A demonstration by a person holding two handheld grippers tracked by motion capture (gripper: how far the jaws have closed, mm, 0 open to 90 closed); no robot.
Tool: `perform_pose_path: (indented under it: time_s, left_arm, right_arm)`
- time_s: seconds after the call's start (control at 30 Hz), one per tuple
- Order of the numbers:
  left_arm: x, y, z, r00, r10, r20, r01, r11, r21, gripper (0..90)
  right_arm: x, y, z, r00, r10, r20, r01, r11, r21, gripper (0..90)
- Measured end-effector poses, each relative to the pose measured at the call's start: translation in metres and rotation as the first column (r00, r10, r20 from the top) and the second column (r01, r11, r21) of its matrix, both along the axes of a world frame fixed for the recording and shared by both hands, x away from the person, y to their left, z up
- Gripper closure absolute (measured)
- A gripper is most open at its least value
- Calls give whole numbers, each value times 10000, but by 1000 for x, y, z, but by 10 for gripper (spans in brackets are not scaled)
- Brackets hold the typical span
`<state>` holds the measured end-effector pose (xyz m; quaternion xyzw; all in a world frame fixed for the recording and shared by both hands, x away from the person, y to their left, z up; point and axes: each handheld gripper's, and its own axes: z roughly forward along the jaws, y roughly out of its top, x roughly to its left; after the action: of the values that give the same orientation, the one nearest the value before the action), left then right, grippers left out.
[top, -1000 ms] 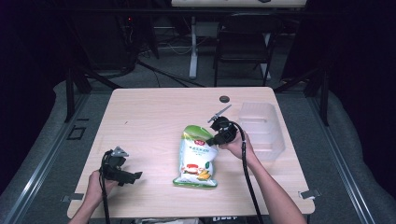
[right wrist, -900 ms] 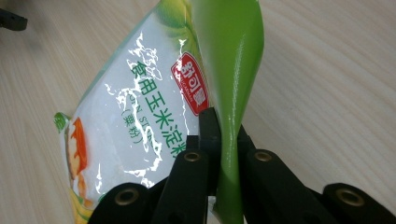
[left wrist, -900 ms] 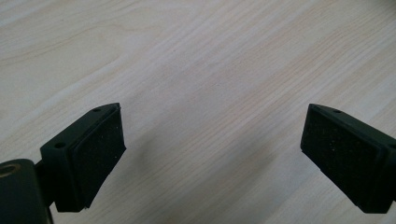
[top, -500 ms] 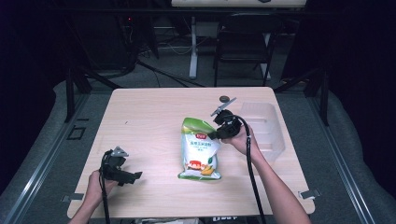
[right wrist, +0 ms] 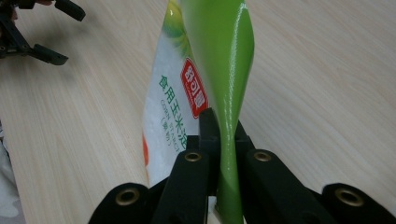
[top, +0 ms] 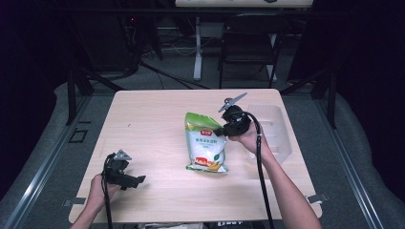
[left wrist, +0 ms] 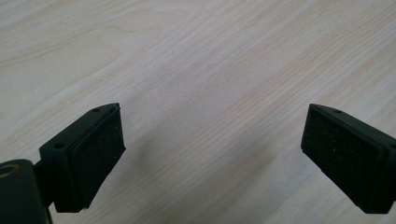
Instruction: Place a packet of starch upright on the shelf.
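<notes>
The light wood tabletop (top: 157, 119) has wide bare room across its left half and along the far edge; the near edge in front of the person is bare too. Along the right edge sits a clear plastic tray (top: 277, 129), just beside the right hand (top: 248, 139), leaving little free space on that side.

The right gripper (top: 224, 130) holds a green and white pouch (top: 206, 143) by its upper right edge, a little right of the tabletop's centre. In the right gripper view the jaws are pressed together on a glossy green fold of the pouch (right wrist: 224, 74), which twists upward out of the grip. The pouch's top looks raised while its bottom end seems to rest on the wood, though the high view is too small to be sure.

The pouch has a green top, a white middle with a red label and green print, and an orange and green picture near the bottom.

The left gripper (top: 125, 180) sits near the front left corner, well apart from the pouch. In the left gripper view its jaws stand wide over bare wood, its pads (left wrist: 100, 149) holding nothing.
</notes>
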<state>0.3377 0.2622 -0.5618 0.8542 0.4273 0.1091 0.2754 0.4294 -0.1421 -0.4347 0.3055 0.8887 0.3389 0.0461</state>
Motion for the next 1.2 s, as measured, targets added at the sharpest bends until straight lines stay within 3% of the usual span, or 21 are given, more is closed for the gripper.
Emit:
perform_pose_path:
  time_s: [0.47, 1.2]
  left_arm:
    - [0, 2, -1, 10000, 29, 3, -29, 10000, -58, 57]
    - [-1, 0, 0, 10000, 39, 12, -39, 10000, -84, 56]
  right_arm:
    - [2, 3, 25, 9969, 470, 636, -466, 9989, -76, 900]
    - [21, -6, 64, 9910, 243, 1318, -181, 9987, -476, 900]
